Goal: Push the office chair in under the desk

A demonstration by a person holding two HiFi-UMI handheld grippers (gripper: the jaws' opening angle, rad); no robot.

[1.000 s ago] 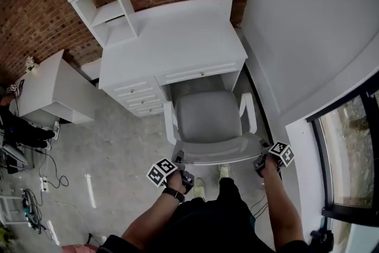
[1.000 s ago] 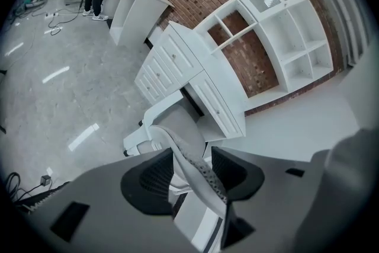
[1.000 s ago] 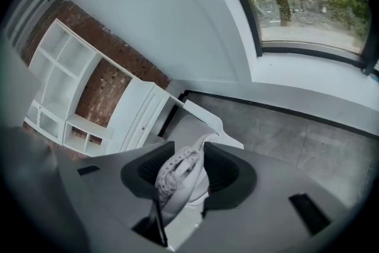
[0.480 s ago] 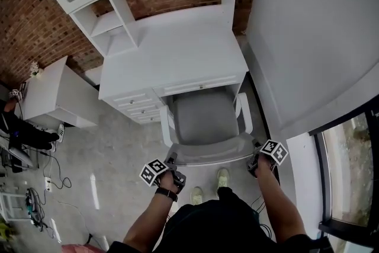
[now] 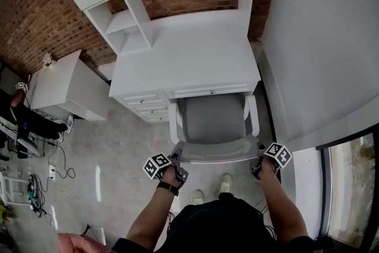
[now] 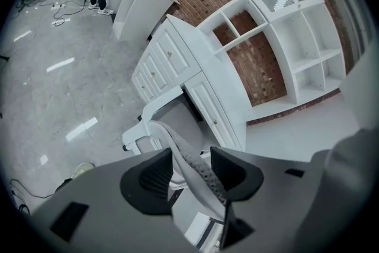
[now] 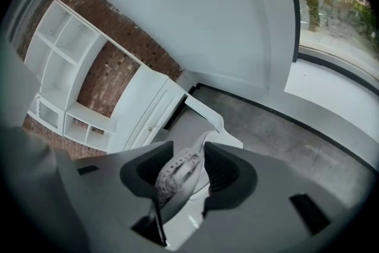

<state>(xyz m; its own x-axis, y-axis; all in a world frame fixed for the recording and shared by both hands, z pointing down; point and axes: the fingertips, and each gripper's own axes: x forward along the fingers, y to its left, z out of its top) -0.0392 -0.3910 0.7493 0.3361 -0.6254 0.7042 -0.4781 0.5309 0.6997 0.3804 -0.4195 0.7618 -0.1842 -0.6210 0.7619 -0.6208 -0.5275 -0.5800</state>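
Note:
A grey office chair [image 5: 214, 120] with white arms stands at the white desk [image 5: 189, 59], the front of its seat under the desk edge. Its backrest top [image 5: 216, 154] is nearest me. My left gripper [image 5: 177, 163] is shut on the left corner of that backrest. In the left gripper view the mesh edge [image 6: 188, 157] fills the gap of the left gripper [image 6: 192, 170]. My right gripper [image 5: 258, 164] sits at the right corner. In the right gripper view the backrest [image 7: 176, 172] lies inside the right gripper [image 7: 186, 170], whose jaws are easing apart.
A white hutch with shelves [image 5: 130, 26] rises behind the desk against a brick wall. A low white cabinet [image 5: 65, 89] stands to the left and a white wall [image 5: 320, 38] to the right. Cables [image 5: 35, 186] lie on the floor. My shoes [image 5: 224, 183] are behind the chair.
The chair has rolled forward, so its seat front is now under the desk edge. Both grippers have followed it at the backrest corners.

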